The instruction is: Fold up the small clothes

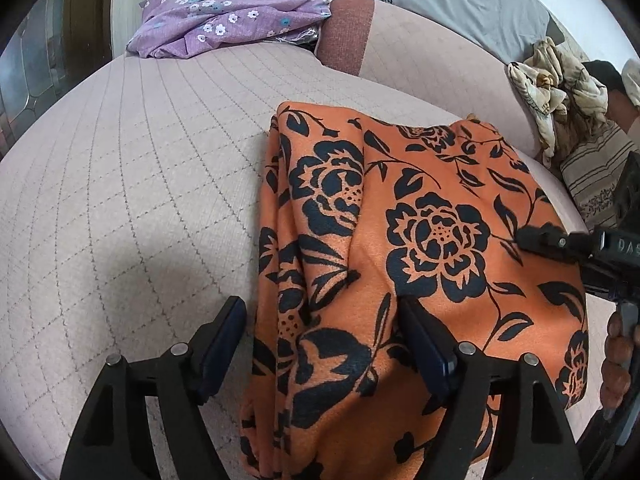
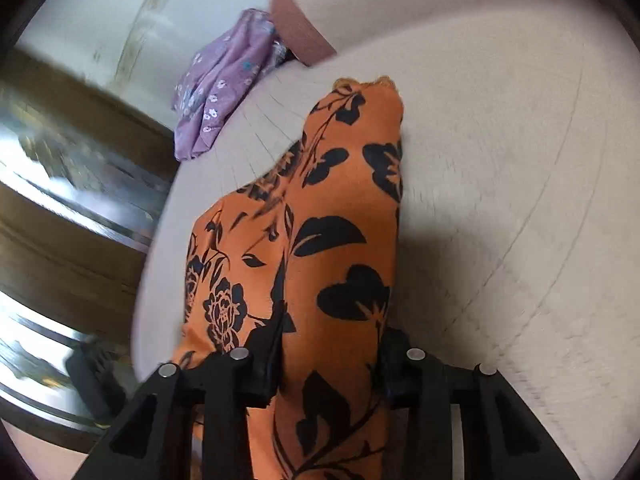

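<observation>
An orange garment with black flowers [image 1: 420, 248] lies folded on a quilted pinkish-beige couch seat [image 1: 128, 200]. My left gripper [image 1: 320, 312] is open, its fingers straddling the garment's near left edge; the right finger [image 1: 424, 344] rests on the cloth. My right gripper [image 1: 552, 240] reaches in from the right over the cloth. In the right wrist view the garment [image 2: 332, 248] runs between the right gripper's [image 2: 332, 344] open jaws, which are not closed on it.
A purple flowered garment [image 1: 224, 16] lies at the couch's far end, also in the right wrist view [image 2: 224, 80]. A crumpled beige cloth [image 1: 556, 88] and striped fabric [image 1: 596, 176] sit at the right. A wooden cabinet [image 2: 60, 200] stands beside the couch.
</observation>
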Available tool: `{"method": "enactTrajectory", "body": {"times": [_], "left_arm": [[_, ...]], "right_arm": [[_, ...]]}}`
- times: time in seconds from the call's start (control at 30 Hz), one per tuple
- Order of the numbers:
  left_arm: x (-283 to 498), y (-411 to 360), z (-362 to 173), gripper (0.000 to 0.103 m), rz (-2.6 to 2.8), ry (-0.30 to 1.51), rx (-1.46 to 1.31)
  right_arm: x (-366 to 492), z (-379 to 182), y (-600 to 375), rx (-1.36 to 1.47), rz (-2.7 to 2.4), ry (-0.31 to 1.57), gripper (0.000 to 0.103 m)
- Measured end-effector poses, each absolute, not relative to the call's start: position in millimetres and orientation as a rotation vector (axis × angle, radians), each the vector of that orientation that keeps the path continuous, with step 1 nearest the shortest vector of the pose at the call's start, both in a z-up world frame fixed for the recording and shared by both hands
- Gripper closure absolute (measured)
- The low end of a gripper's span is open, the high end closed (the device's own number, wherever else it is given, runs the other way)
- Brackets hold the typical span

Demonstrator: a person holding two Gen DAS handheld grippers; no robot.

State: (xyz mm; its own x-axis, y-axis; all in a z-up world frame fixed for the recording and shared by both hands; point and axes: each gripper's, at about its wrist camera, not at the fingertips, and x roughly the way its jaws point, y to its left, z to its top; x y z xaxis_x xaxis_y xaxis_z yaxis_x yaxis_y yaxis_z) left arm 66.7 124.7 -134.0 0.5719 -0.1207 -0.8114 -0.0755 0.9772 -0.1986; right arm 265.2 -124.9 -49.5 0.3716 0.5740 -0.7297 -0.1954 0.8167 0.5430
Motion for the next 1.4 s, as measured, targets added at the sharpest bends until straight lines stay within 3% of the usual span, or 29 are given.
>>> {"method": "enactTrajectory", "body": {"times": [0.03, 0.13, 0.23, 0.33, 0.43, 0.47, 0.5, 0.6, 0.67, 0.7, 0.73, 0.77, 1.03, 1.2, 1.33, 1.4], "left_arm": [[67.8, 124.2, -134.3, 0.021, -0.027, 0.964, -0.216], [68.0, 126.2, -134.4, 0.021, -0.029, 0.961, -0.216], [68.9, 127.7, -135.7, 0.020, -0.027, 0.959, -0.212], [68.6, 126.2, -136.6, 0.019, -0.023, 0.954, -0.202], [68.2, 126.0, -136.8, 0.019, -0.027, 0.953, -0.200], [67.4, 125.2, -136.4, 0.019, -0.027, 0.950, -0.198], [67.1, 125.6, -136.5, 0.019, -0.026, 0.951, -0.198], [68.4, 124.8, -136.4, 0.019, -0.024, 0.953, -0.204], [67.9, 123.2, -136.6, 0.018, -0.025, 0.950, -0.191], [67.7, 123.6, -137.0, 0.018, -0.026, 0.948, -0.189], [67.3, 124.5, -137.2, 0.018, -0.029, 0.947, -0.190], [67.0, 125.3, -137.4, 0.018, -0.033, 0.946, -0.192], [64.6, 123.6, -137.9, 0.018, -0.034, 0.937, -0.190], [63.8, 137.8, -122.4, 0.020, -0.022, 0.999, -0.280], [38.1, 148.0, -90.8, 0.020, -0.013, 0.922, -0.288], [32.4, 148.3, -99.5, 0.020, 0.019, 0.950, -0.261]], "right_arm": [[263.8, -50.2, -122.4, 0.352, 0.488, 1.087, 0.064], [271.4, -73.7, -128.6, 0.349, 0.446, 1.134, 0.043], [271.0, -57.2, -145.4, 0.450, 0.462, 1.065, 0.038], [291.6, -50.5, -156.8, 0.541, 0.455, 1.004, 0.018], [327.3, -80.1, -147.3, 0.632, 0.469, 1.134, 0.022], [335.0, -83.4, -138.1, 0.622, 0.475, 1.147, 0.052], [332.7, -76.8, -138.2, 0.581, 0.501, 1.131, 0.065], [318.6, -40.1, -105.7, 0.304, 0.461, 1.049, 0.066], [317.7, -45.5, -96.6, 0.211, 0.414, 1.063, 0.063], [321.2, -59.1, -100.3, 0.223, 0.389, 1.100, 0.056], [321.7, -66.4, -109.1, 0.268, 0.364, 1.113, 0.034], [321.5, -69.8, -120.0, 0.340, 0.335, 1.115, 0.032], [258.7, 5.0, -121.1, 0.381, 0.447, 0.906, 0.032], [246.7, -59.3, -102.6, 0.522, 0.620, 1.103, 0.027], [244.0, -52.7, -106.1, 0.551, 0.620, 1.069, 0.027], [245.5, -51.5, -102.8, 0.503, 0.624, 1.085, 0.026]]}}
